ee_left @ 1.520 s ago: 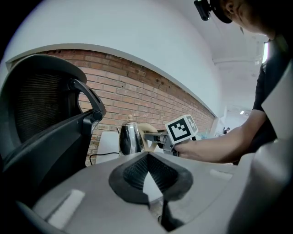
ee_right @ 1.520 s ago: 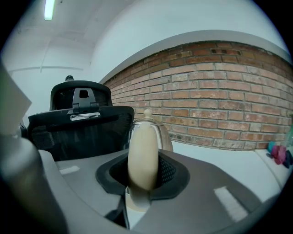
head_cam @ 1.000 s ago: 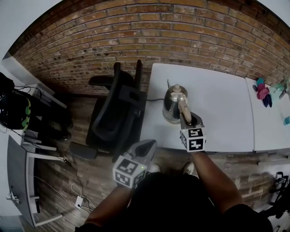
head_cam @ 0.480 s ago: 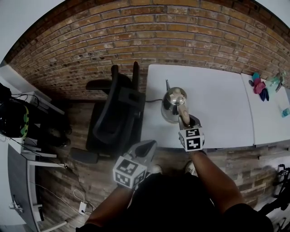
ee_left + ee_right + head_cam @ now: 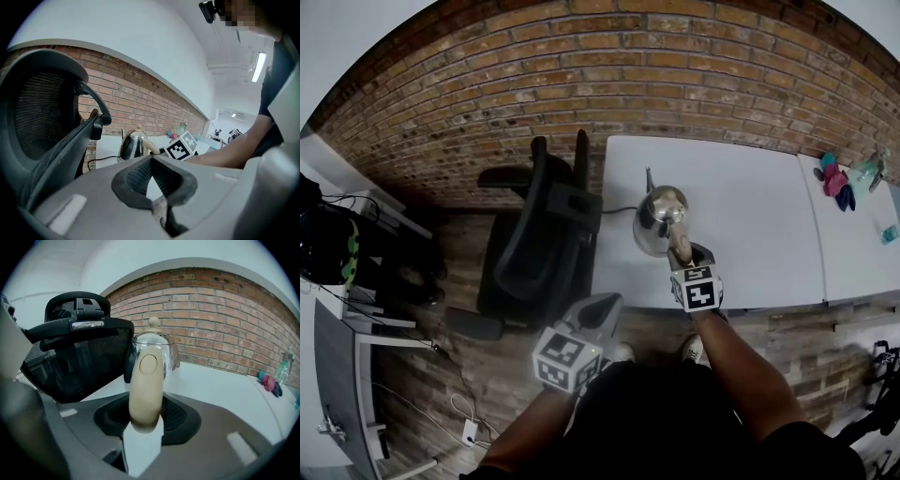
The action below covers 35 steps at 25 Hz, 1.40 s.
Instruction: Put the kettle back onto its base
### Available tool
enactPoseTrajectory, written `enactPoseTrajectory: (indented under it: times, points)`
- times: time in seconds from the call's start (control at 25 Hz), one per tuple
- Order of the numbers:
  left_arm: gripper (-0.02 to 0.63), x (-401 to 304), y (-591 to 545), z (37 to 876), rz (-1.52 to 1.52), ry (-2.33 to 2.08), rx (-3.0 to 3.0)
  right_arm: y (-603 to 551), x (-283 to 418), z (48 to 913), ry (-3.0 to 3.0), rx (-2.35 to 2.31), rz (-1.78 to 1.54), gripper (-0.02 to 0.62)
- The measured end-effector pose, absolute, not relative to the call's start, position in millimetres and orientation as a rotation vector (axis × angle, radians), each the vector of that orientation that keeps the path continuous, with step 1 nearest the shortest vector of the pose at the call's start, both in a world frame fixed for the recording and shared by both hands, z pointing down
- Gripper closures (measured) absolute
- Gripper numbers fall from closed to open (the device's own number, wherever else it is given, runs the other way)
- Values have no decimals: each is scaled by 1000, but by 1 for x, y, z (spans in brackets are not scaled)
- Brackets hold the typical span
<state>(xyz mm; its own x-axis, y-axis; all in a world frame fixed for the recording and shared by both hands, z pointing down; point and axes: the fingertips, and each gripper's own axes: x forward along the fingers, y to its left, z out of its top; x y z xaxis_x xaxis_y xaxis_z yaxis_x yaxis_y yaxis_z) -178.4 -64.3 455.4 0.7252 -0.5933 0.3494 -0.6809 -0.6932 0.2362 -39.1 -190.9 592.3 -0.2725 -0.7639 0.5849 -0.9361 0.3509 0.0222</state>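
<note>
Steel kettle is judged seated on its base on the white table. The right gripper jaws have just been opening, with the cream handle between them but no longer pinched — a straight, clean withdrawal is advised so nothing is nudged. The left gripper is carried closed and empty.

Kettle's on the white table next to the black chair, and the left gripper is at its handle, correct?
No: the right gripper is at the kettle's handle, as the right gripper view shows; its jaws have just been opening, handle between them. The rest stands.
</note>
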Motion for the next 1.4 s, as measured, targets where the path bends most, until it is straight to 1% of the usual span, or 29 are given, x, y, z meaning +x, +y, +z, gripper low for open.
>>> enactPoseTrajectory:
  times: [0.12, 0.24, 0.44, 0.48, 0.52, 0.6, 0.64, 0.76, 0.88, 1.12, 1.4]
  points:
    - [604, -178, -65, 454, 345, -989, 2588, -186, -34, 592, -2102, 1469, 441, 366]
    - [604, -174, -67, 453, 340, -976, 2606, -178, -32, 580, -2117, 1462, 407, 324]
    - [606, -167, -71, 444, 321, -934, 2645, -149, -22, 544, -2163, 1521, 398, 313]
    - [606, -165, -71, 441, 313, -924, 2652, -142, -19, 533, -2183, 1546, 406, 324]
    - [604, -163, -71, 438, 307, -914, 2658, -134, -17, 522, -2213, 1571, 421, 355]
    - [606, -160, -71, 434, 295, -893, 2669, -117, -15, 498, -2306, 1601, 482, 521]
    - [606, -158, -71, 432, 291, -882, 2676, -109, -15, 487, -2363, 1601, 530, 570]
    - [604, -153, -72, 429, 285, -840, 2696, -85, -12, 460, -2481, 1623, 663, 571]
    - [604, -149, -70, 427, 281, -805, 2709, -64, -2, 439, -2519, 1694, 701, 571]
    - [606, -141, -57, 420, 276, -811, 2731, -33, 10, 422, -2515, 1690, 583, 572]
    - [604, -122, -32, 403, 249, -883, 2716, -1, 36, 407, -2502, 1616, 533, 572]
